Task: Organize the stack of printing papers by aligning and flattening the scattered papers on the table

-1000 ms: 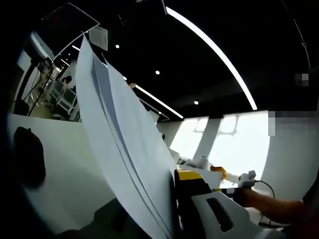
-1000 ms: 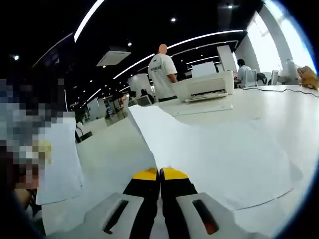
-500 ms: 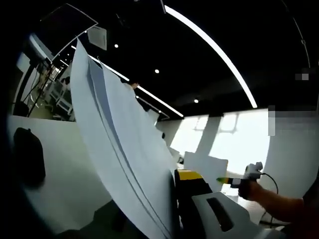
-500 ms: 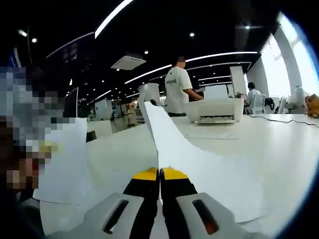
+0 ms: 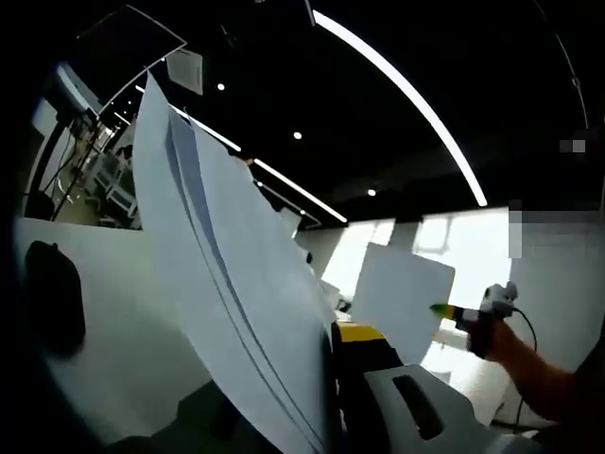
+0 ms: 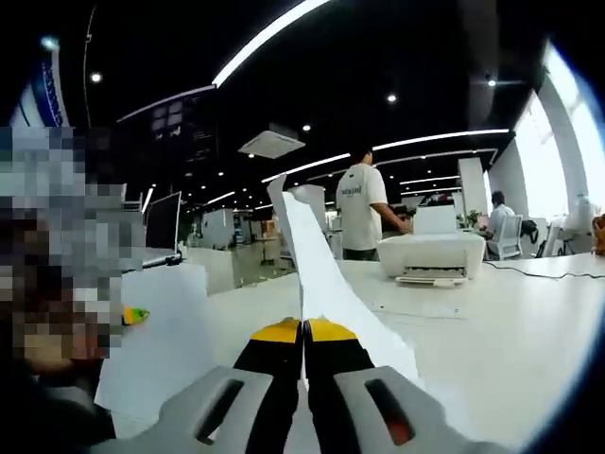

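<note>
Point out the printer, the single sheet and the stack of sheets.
printer [image 6: 430, 260], right gripper view, front face.
single sheet [image 6: 317, 265], right gripper view, raised middle.
stack of sheets [image 5: 241, 284], left gripper view, broad face.

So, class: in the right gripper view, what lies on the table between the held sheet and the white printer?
In the right gripper view, only bare white table lies between the lifted sheet and the printer.

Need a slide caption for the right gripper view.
Right tongs shut on a lifted paper sheet above the white table.

A printer [image 6: 430, 257] blocks the far table [image 6: 510, 331] (near side open).
</note>
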The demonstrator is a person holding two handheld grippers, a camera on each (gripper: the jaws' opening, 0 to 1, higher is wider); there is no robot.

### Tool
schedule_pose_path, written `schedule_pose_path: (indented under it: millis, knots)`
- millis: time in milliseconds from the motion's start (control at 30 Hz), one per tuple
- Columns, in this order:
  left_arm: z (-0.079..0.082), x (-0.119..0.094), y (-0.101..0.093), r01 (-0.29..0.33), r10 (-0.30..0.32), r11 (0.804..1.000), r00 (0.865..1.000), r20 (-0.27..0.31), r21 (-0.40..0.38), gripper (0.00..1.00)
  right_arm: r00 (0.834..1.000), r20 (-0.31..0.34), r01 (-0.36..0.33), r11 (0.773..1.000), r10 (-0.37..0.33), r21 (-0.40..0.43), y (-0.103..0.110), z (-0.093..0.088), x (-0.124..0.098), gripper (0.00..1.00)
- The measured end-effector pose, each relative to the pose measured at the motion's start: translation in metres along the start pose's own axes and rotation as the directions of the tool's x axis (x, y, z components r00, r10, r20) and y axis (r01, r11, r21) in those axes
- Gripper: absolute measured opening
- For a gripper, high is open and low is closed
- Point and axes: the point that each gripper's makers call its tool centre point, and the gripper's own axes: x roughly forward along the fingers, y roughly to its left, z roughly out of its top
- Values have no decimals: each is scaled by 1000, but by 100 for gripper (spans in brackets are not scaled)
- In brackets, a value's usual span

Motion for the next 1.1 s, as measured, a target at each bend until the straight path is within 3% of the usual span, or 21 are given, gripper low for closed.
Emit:
schedule_pose_path:
  millis: [433,1100]
  knots:
    - [0,0,1,1,-1,1000,1000,-1,-2,10,991,78,-106,992,111,-62,46,52,-10,0]
    - [0,0,0,1,-1,1000,1000,-2,-4,10,964,136,-206,966,228,-155,104,103,-43,0]
